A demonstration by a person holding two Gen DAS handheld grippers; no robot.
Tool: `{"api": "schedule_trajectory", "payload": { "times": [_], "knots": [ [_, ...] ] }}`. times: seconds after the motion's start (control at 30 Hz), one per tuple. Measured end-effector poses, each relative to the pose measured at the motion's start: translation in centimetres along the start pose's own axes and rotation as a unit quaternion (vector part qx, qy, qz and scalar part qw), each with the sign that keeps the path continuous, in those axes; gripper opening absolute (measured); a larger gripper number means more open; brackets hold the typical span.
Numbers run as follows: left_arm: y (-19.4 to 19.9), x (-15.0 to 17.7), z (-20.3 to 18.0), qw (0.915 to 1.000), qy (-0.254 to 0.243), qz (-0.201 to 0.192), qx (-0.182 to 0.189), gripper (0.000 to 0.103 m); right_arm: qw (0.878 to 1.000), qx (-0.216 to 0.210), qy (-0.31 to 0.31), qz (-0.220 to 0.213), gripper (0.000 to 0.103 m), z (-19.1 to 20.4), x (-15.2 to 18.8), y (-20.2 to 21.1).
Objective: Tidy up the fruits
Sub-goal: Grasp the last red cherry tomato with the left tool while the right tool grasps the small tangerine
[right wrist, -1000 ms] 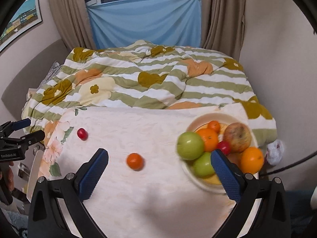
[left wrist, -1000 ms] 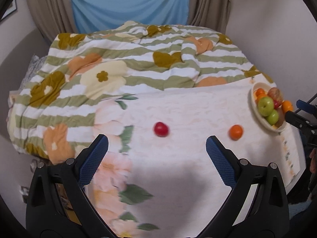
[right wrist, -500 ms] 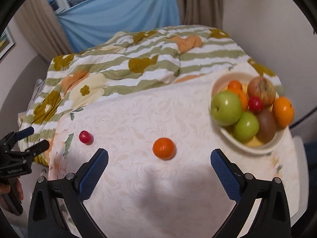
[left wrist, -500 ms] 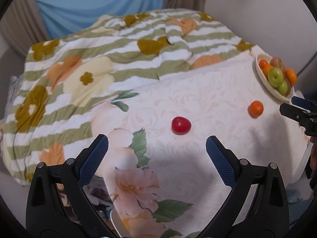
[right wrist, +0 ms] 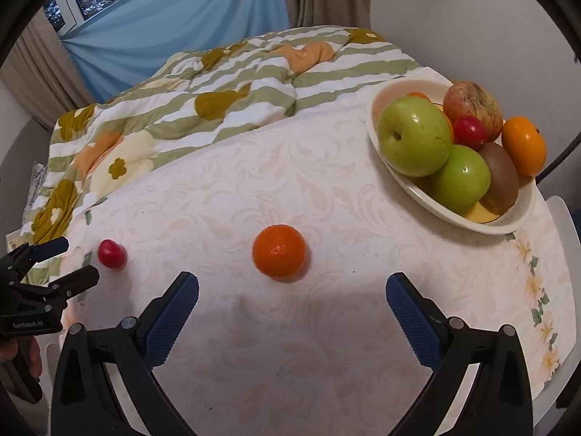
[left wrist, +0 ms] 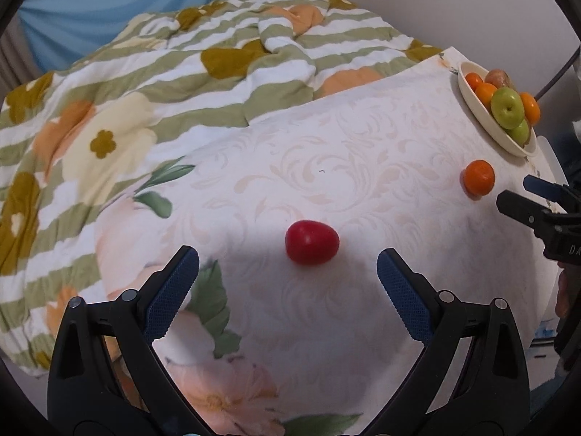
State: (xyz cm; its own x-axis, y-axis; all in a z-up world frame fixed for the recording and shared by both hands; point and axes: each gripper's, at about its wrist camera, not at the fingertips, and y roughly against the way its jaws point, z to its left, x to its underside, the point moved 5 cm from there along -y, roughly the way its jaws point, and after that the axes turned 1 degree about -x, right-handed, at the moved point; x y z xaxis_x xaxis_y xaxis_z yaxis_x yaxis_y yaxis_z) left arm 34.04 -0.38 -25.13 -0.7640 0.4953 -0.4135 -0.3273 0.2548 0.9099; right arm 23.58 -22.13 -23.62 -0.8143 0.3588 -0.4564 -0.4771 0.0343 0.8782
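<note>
Left tongs (left wrist: 287, 283) were spread wide, gripping nothing. Over the last second they closed in on the tomato (left wrist: 311, 242): it went from small and far to large, sitting just ahead of the pads, slightly toward the 1 o'clock side of the gap. Right tongs (right wrist: 292, 309) were also spread and empty, and had swung off the bowl (right wrist: 417, 189) to line up on the orange (right wrist: 279, 256), now at 12 o'clock just beyond the tips. Read: both grabs set up, neither fruit enclosed yet; two loose pieces left to go into the bowl.

Pads (left wrist: 170, 298) were blue and knurled on black plastic arms.

Tomato: small, smooth, glossy, egg-shaped; likely to roll or squash if pinched hard. Orange: round, dimpled peel, matte. Both sat on the tabletop (right wrist: 326, 345), covered by a soft cream cloth with an embossed scroll pattern and printed flowers at the edges.

Bowl at 2 o'clock in the right view: shallow cream ceramic, piled with glossy green apples (right wrist: 414, 136), a reddish apple, a fuzzy kiwi, oranges, and another tomato. Behind, a quilted striped blanket (left wrist: 225, 72) on the bed.
</note>
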Motion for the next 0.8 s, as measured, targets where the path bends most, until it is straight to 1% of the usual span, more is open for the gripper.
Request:
{"api": "schedule_trajectory", "payload": {
  "times": [0.03, 0.1, 0.17, 0.2, 0.23, 0.3, 0.37, 0.4, 0.43, 0.47, 0.6, 0.7, 0.73, 0.8],
  "knots": [
    [-0.3, -0.1, -0.1, 1.0000, -0.002, 0.001, 0.003, 0.093, 1.000, 0.005, 0.000, -0.001, 0.103, -0.1, 0.1, -0.1],
    [-0.8, -0.2, -0.2, 0.9999, -0.005, 0.006, 0.007, 0.084, 1.000, 0.009, -0.002, 0.000, 0.103, -0.2, 0.3, -0.3],
    [-1.2, -0.2, -0.5, 0.9998, -0.010, 0.009, 0.012, 0.079, 1.000, 0.010, -0.005, 0.001, 0.103, -0.3, 0.3, -0.6],
    [-1.4, -0.2, -0.6, 0.9998, -0.013, 0.010, 0.013, 0.074, 1.000, 0.009, -0.005, 0.002, 0.102, -0.3, 0.3, -0.8],
    [-1.5, -0.2, -0.7, 0.9997, -0.014, 0.011, 0.014, 0.069, 1.000, 0.008, -0.005, 0.003, 0.099, -0.3, 0.3, -0.9],
    [-1.8, -0.1, -0.9, 0.9997, -0.016, 0.014, 0.015, 0.061, 1.000, 0.007, -0.001, 0.006, 0.097, -0.2, 0.2, -1.1],
    [-2.0, 0.0, -1.0, 0.9996, -0.018, 0.017, 0.013, 0.059, 1.000, 0.008, 0.003, 0.005, 0.096, 0.0, 0.1, -1.3],
    [-2.2, 0.1, -1.0, 0.9995, -0.020, 0.019, 0.015, 0.051, 1.000, 0.008, 0.005, 0.005, 0.095, 0.1, 0.1, -1.4],
    [-2.3, 0.2, -1.1, 0.9994, -0.021, 0.022, 0.019, 0.042, 1.000, 0.009, 0.007, 0.005, 0.093, 0.2, 0.0, -1.5],
    [-2.3, 0.3, -1.2, 0.9993, -0.022, 0.022, 0.019, 0.042, 1.000, 0.010, 0.010, 0.005, 0.091, 0.4, -0.1, -1.6],
    [-2.2, 0.3, -1.4, 0.9994, -0.025, 0.019, 0.015, 0.042, 1.000, 0.015, 0.021, 0.007, 0.090, 0.8, -0.2, -2.0],
    [-2.2, 0.3, -1.5, 0.9995, -0.017, 0.018, 0.018, 0.042, 0.999, 0.015, 0.029, 0.011, 0.081, 1.0, -0.4, -2.5],
    [-2.1, 0.4, -1.5, 0.9996, -0.015, 0.018, 0.018, 0.042, 0.999, 0.015, 0.031, 0.014, 0.075, 1.1, -0.5, -2.7],
    [-2.1, 0.4, -1.3, 0.9996, -0.009, 0.017, 0.020, 0.042, 0.999, 0.014, 0.035, 0.018, 0.070, 1.2, -0.6, -3.1]
  ]
}}
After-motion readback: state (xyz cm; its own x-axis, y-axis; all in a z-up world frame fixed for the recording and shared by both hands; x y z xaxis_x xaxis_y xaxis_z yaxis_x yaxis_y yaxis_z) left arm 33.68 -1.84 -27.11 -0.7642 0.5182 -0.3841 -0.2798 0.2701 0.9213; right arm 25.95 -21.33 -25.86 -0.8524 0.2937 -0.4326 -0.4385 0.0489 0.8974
